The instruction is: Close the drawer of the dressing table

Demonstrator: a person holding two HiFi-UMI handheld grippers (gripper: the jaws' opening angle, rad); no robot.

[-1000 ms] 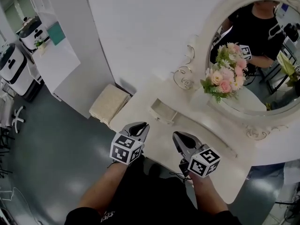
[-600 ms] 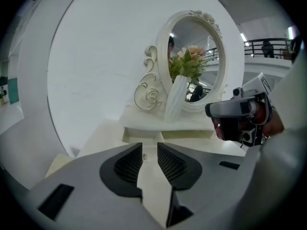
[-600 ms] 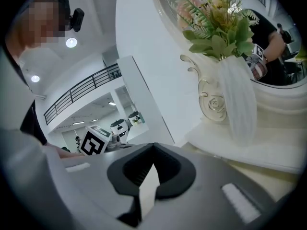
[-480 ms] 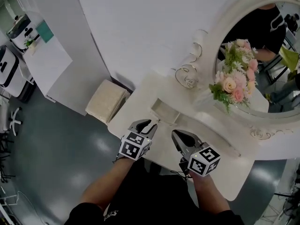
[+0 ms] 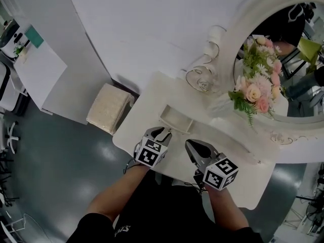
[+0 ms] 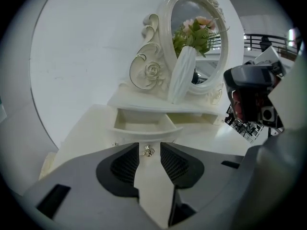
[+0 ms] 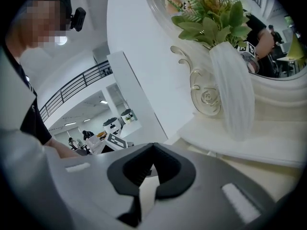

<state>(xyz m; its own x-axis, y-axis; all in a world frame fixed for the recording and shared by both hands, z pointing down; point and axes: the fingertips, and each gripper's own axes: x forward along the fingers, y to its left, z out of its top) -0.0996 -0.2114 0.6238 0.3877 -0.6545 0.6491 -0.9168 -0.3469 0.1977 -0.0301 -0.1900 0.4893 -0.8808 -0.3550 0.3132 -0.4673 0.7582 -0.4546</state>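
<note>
The small drawer point(image 5: 175, 118) of the white dressing table point(image 5: 142, 113) stands pulled out, and I see its empty inside point(image 6: 142, 122) in the left gripper view. The drawer's little metal knob point(image 6: 149, 152) sits between the tips of my left gripper point(image 6: 149, 146), whose jaws are opening; the pads do not press on it. In the head view the left gripper point(image 5: 161, 133) is at the drawer's front. My right gripper point(image 5: 194, 147) hovers shut beside it over the table top, its jaws point(image 7: 152, 148) holding nothing.
A white ribbed vase point(image 6: 184, 74) of pink flowers point(image 5: 255, 92) stands before the oval mirror point(image 5: 293, 59) above the drawer. A scrolled ornament point(image 5: 202, 79) sits left of the mirror. A cream stool point(image 5: 107, 108) stands on the grey floor left of the table.
My left gripper has dropped and moved forward to the drawer front, and its jaws have gone from shut to open. The right gripper has shifted only slightly.
</note>
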